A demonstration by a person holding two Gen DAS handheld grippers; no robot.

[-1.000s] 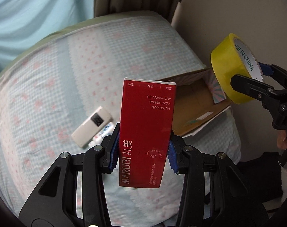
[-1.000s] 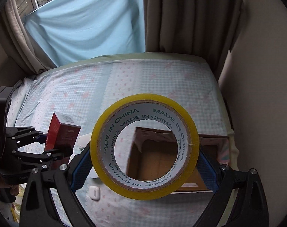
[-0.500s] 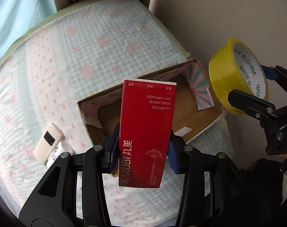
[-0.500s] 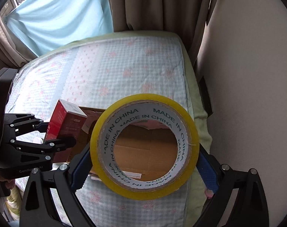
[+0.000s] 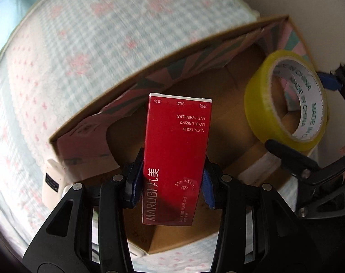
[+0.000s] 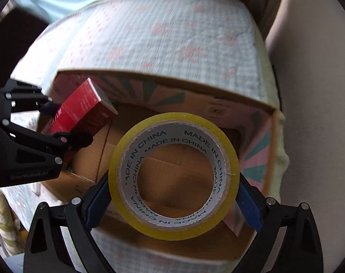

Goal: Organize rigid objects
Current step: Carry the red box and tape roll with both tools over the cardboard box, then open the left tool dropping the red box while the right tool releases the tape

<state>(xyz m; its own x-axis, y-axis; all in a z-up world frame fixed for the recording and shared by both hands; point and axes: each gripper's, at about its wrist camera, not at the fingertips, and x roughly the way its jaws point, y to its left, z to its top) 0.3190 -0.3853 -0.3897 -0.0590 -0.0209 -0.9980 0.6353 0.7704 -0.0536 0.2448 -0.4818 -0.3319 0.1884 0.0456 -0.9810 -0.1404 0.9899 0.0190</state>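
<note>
While both loads hang over open brown cardboard box (image 6: 271, 122): left gripper (image 5: 171, 183) clamps red rectangular carton (image 5: 176, 157); right gripper (image 6: 173, 199) clamps yellow tape roll (image 6: 232, 168). Advice: lower near floor, release separately, avoid collision.

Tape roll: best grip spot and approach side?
Take the tape roll across its outer yellow rim, tongs closing on opposite sides of the ring, coming in from the edge with the hole facing the camera. The rim is round and firm. That is how the right tongs hold it now, above the cardboard box.
</note>
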